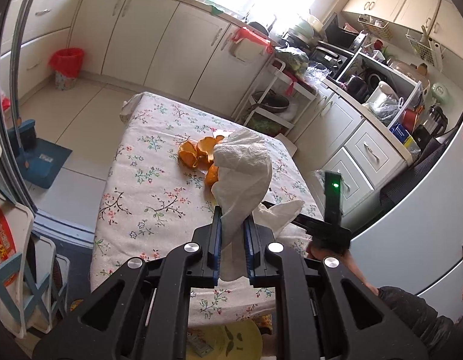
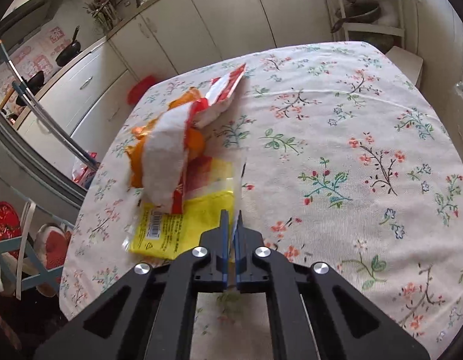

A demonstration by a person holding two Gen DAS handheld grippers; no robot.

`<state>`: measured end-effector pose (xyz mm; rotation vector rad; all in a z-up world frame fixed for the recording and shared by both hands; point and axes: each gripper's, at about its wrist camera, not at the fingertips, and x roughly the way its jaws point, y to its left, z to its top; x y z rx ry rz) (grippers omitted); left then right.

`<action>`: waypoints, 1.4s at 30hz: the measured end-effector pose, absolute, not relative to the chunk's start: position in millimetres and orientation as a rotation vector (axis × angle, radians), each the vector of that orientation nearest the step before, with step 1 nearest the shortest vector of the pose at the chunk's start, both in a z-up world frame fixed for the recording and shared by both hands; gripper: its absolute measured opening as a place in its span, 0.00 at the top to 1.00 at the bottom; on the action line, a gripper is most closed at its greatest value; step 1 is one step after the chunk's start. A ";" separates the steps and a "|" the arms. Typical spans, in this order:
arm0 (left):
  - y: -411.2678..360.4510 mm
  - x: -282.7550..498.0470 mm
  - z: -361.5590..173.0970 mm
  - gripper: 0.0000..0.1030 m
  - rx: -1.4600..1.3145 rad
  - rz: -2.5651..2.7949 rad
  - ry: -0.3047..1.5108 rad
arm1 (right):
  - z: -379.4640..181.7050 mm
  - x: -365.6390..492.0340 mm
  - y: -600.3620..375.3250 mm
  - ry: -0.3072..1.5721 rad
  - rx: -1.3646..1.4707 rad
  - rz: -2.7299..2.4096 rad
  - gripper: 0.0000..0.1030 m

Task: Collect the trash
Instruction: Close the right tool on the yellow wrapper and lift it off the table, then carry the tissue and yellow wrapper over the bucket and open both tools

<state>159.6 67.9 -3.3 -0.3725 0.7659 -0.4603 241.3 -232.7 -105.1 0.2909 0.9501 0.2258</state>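
In the left wrist view my left gripper [image 1: 233, 219] is shut on a crumpled white paper towel [image 1: 243, 168], held above the floral tablecloth [image 1: 147, 180]. Orange peels [image 1: 198, 153] lie just beyond the towel. A second white tissue [image 1: 281, 213] lies to its right. In the right wrist view my right gripper [image 2: 231, 219] is shut on the clear edge of a yellow plastic wrapper [image 2: 183, 225] lying on the cloth. A blurred white-and-red wrapper [image 2: 168, 162] and orange peels [image 2: 198, 141] are piled on the yellow wrapper's far end.
A bin with a red liner [image 1: 66, 66] stands on the floor by the far cabinets. A blue dustpan [image 1: 42, 162] lies on the floor left of the table. A white rack with pans [image 1: 273, 105] stands past the table's far right corner, and a fridge [image 1: 426, 225] stands on the right.
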 end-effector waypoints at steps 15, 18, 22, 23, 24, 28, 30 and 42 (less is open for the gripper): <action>77.5 109.5 -6.0 0.88 -0.419 -0.452 0.714 | -22.2 106.5 -287.9 0.710 0.348 0.214 0.98; 82.8 97.4 -6.4 0.88 -0.435 -0.455 0.701 | -22.5 87.7 -301.8 0.680 0.398 0.196 0.98; 85.9 83.9 -3.5 0.88 -0.439 -0.463 0.673 | -25.5 70.9 -315.4 0.650 0.462 0.183 0.98; 86.6 79.7 -2.7 0.88 -0.439 -0.467 0.665 | -24.5 69.3 -316.1 0.640 0.459 0.180 0.98; 87.0 75.9 -2.0 0.88 -0.437 -0.468 0.658 | -24.0 69.7 -315.7 0.635 0.450 0.178 0.98; 89.3 64.6 -0.7 0.88 -0.434 -0.479 0.641 | -22.5 62.7 -317.3 0.612 0.443 0.189 0.98; 88.0 59.9 1.1 0.88 -0.427 -0.486 0.632 | -23.3 59.5 -321.6 0.606 0.447 0.188 0.98; 51.5 43.6 -18.4 0.88 -0.265 -0.550 0.749 | -27.1 49.1 -330.7 0.602 0.466 0.190 0.98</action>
